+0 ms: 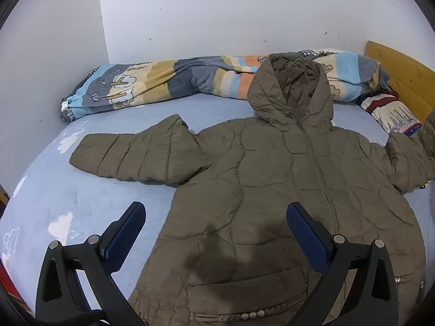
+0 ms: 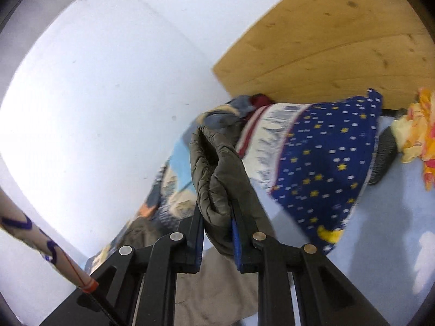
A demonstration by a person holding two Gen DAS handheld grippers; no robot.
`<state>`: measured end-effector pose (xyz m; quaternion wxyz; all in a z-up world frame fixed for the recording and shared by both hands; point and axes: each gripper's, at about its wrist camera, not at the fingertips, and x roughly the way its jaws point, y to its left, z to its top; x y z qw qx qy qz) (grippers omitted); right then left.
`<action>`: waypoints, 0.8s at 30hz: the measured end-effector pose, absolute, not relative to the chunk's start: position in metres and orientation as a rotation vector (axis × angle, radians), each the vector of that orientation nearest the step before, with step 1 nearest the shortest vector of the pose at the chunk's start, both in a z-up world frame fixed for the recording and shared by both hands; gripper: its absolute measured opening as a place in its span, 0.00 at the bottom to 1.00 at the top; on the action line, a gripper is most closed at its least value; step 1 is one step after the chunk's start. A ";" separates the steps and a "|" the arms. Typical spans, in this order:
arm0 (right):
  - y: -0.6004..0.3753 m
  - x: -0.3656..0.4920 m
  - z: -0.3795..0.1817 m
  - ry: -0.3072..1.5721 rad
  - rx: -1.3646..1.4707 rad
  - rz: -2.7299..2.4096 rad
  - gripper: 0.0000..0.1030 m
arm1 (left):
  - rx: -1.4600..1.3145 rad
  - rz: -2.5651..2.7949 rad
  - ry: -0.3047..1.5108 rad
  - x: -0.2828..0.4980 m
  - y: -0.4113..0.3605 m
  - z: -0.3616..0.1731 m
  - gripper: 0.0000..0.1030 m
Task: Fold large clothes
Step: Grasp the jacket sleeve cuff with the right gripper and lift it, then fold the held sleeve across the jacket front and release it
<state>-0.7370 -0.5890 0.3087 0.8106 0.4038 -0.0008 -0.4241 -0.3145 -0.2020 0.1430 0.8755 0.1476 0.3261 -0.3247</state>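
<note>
Jacket (image 1: 285, 179): flat on bed (image 1: 81, 203). Left gripper (image 1: 214, 214): jaws wide, above near hem. Right gripper (image 2: 217, 217): clamping probably a sleeve (image 2: 217, 174).

Left gripper (image 1: 216, 214) and right gripper (image 2: 217, 218) are each showing black angular linkage arms, silver round pivot screws and blue finger pads (image 1: 123, 237).

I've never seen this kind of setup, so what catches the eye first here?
A brown puffer jacket lies spread face-up across the pale blue bed, hood toward the wall. The left hand-held gripper hovers open over its hem, while the right hand-held gripper pinches a lifted sleeve.
</note>
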 end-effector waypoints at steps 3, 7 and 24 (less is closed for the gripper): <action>-0.579 -0.723 0.322 -0.028 0.865 -0.861 0.18 | 0.300 -0.668 0.683 -0.311 -0.198 0.144 1.00; -0.572 -0.707 0.336 -0.060 0.887 -0.800 0.18 | 0.294 -0.660 0.684 -0.309 -0.196 0.144 1.00; -0.528 -0.576 0.335 0.047 0.917 -0.486 0.18 | 0.282 -0.678 0.692 -0.311 -0.198 0.145 1.00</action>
